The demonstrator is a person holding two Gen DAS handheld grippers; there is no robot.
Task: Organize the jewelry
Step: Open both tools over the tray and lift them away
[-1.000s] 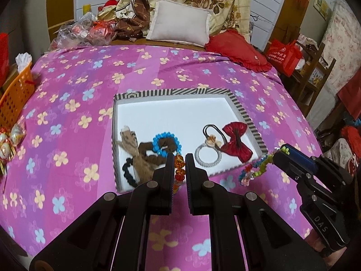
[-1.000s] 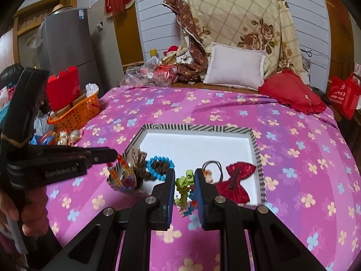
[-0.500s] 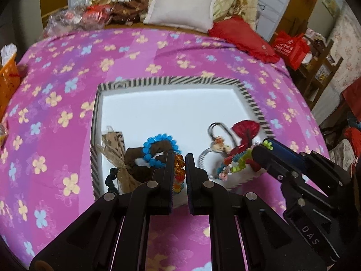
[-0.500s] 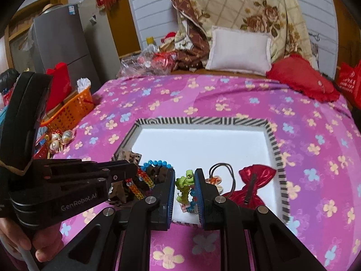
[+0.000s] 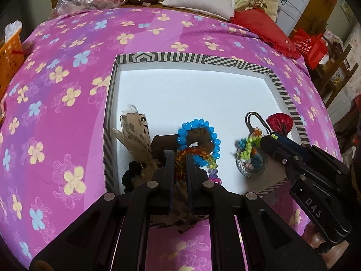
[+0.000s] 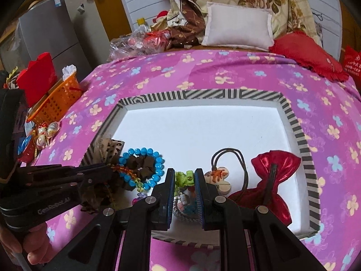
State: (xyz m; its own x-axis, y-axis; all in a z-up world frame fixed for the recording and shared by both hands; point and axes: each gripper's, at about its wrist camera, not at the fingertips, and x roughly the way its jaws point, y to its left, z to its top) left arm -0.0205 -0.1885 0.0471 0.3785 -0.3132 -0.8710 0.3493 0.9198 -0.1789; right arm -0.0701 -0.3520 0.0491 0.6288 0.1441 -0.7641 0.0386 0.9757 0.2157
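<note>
A white tray with a striped rim [image 5: 194, 58] [image 6: 203, 93] lies on the pink flowered bedspread. My left gripper [image 5: 180, 158] is shut on an orange and multicolour bead bracelet [image 5: 194, 152] [image 6: 128, 172], held low over the tray's front left, above a blue bead bracelet [image 5: 198, 125] [image 6: 144, 152] and a brown scrunchie [image 6: 141, 164]. My right gripper [image 6: 184, 176] is shut on a green and multicolour bead bracelet [image 6: 183, 178] [image 5: 248, 145], held over a silver hair tie [image 5: 244, 169]. A red bow [image 6: 268, 176] and a hair elastic with a charm [image 6: 217, 178] lie at the tray's right.
An orange basket [image 6: 54, 100] and small ornaments [image 6: 46, 133] sit at the bed's left edge. A white pillow [image 6: 238, 27], a red cushion [image 6: 306, 53] and piled bags lie at the far end. A leopard-print bow [image 5: 135, 133] and a black scrunchie [image 5: 133, 172] are in the tray's left corner.
Both grippers have moved forward and down over the tray with their bracelets. The left bracelet now hangs over the blue beads, the right one over the silver hair tie.
</note>
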